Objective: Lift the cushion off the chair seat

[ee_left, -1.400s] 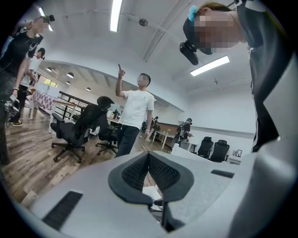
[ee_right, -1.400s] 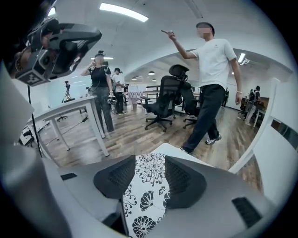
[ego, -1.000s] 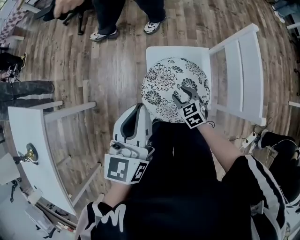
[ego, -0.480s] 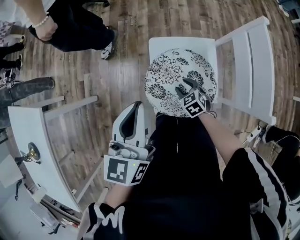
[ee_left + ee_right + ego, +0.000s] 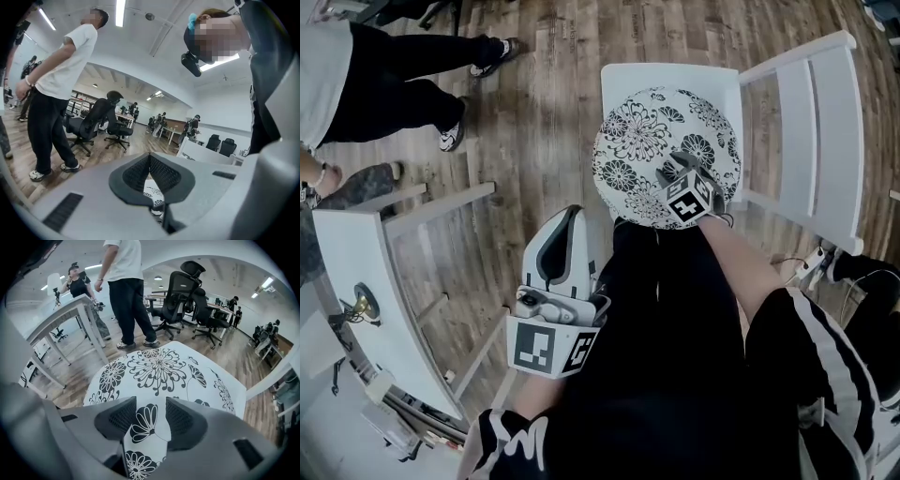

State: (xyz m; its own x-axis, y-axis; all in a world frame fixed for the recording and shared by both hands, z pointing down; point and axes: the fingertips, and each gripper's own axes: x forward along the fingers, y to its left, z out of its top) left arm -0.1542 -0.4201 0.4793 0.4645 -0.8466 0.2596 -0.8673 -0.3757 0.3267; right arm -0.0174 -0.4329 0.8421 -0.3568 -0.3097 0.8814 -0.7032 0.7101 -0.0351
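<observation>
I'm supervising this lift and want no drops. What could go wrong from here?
The right gripper has its jaws apart at the near rim of the floral cushion; a shallow bite might slip. The left gripper is shut and off it, so a one-sided lift may let it sag against the chair seat.

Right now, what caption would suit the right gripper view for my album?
Right gripper, fingers apart, aimed across the round floral cushion on the white chair seat.
</observation>
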